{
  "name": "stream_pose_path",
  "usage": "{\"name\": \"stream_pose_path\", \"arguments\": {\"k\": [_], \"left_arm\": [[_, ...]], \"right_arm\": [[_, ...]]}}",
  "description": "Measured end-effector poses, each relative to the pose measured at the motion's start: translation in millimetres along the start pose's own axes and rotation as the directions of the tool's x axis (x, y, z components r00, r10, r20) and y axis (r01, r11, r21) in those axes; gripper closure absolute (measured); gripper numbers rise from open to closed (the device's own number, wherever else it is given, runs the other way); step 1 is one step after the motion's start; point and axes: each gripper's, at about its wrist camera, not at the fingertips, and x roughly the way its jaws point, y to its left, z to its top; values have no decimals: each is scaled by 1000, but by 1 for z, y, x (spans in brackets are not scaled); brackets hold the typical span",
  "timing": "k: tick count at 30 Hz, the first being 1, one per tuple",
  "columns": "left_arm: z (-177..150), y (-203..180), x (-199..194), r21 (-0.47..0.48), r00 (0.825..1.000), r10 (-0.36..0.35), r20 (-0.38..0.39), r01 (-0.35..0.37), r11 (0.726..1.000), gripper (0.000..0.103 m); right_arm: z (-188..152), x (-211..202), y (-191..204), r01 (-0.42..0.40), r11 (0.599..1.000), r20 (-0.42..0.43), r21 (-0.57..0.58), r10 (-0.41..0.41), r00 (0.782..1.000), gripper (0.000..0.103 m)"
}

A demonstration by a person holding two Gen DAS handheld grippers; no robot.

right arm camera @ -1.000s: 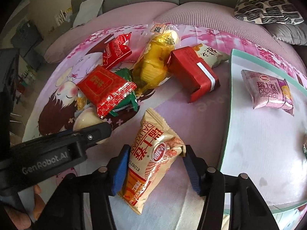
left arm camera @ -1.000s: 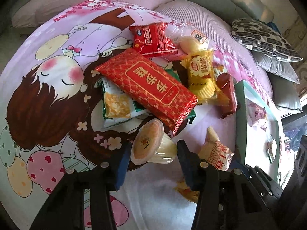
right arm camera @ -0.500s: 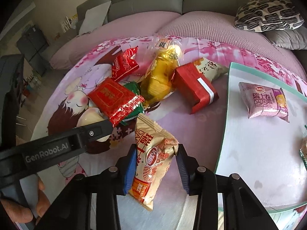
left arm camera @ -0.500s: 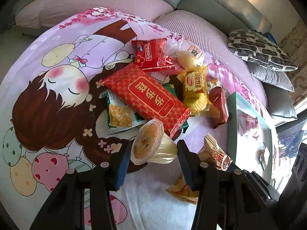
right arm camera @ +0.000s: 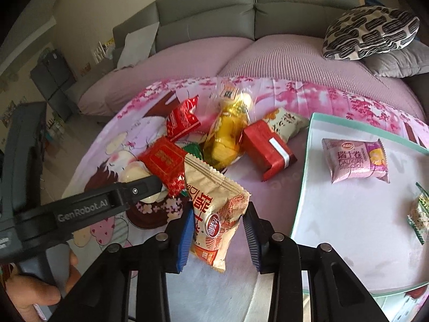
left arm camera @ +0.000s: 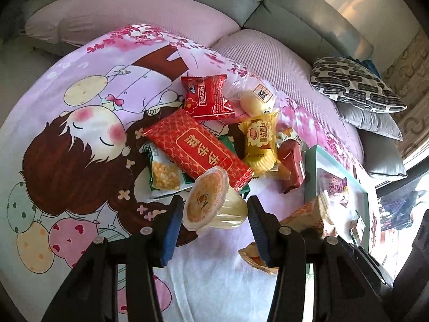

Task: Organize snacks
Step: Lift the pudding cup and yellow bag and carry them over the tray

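My left gripper (left arm camera: 214, 222) is shut on a jelly cup (left arm camera: 211, 201) with an orange foil lid and holds it above the cartoon bedsheet. My right gripper (right arm camera: 218, 230) is shut on a beige and orange snack bag (right arm camera: 214, 204), lifted off the sheet. A pile of snacks lies beyond: a long red packet (left arm camera: 198, 147), a small red packet (left arm camera: 206, 96), a yellow bread pack (left arm camera: 260, 139), a green pack (left arm camera: 163, 171) and a red box (right arm camera: 268, 147). A white tray with a green rim (right arm camera: 305, 166) at the right holds a pink roll pack (right arm camera: 356, 161).
A grey sofa (right arm camera: 241, 18) with a patterned cushion (right arm camera: 370, 32) stands behind the bed. The left gripper's body (right arm camera: 80, 209) and the hand holding it cross the left of the right wrist view. Another wrapped snack (right arm camera: 421, 212) lies at the tray's right edge.
Both grippers have risen with their loads. The right gripper closed on the snack bag and lifted it off the sheet. The jelly cup stays gripped in the left.
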Motion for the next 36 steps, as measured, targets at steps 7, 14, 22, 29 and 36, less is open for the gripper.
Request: {"name": "stream_pose_path", "arguments": {"k": [7, 14, 22, 29, 36], "left_arm": [[0, -10, -11, 19, 999, -10, 37, 9, 1000, 52], [-2, -30, -12, 59, 998, -19, 53, 16, 998, 52], [-13, -80, -5, 191, 996, -79, 46, 69, 979, 52], [-34, -136, 7, 327, 988, -152, -14, 148, 933, 52], [-54, -179, 21, 427, 984, -169, -61, 178, 887, 52]], "right_arm": [[6, -19, -4, -10, 1000, 51, 17, 9, 999, 64], [12, -38, -25, 19, 998, 97, 63, -25, 995, 64], [13, -67, -83, 119, 976, 147, 182, -146, 978, 65], [6, -104, -143, 201, 927, 172, 318, -265, 949, 64], [-6, -132, -179, 245, 880, 181, 406, -340, 923, 64]]}}
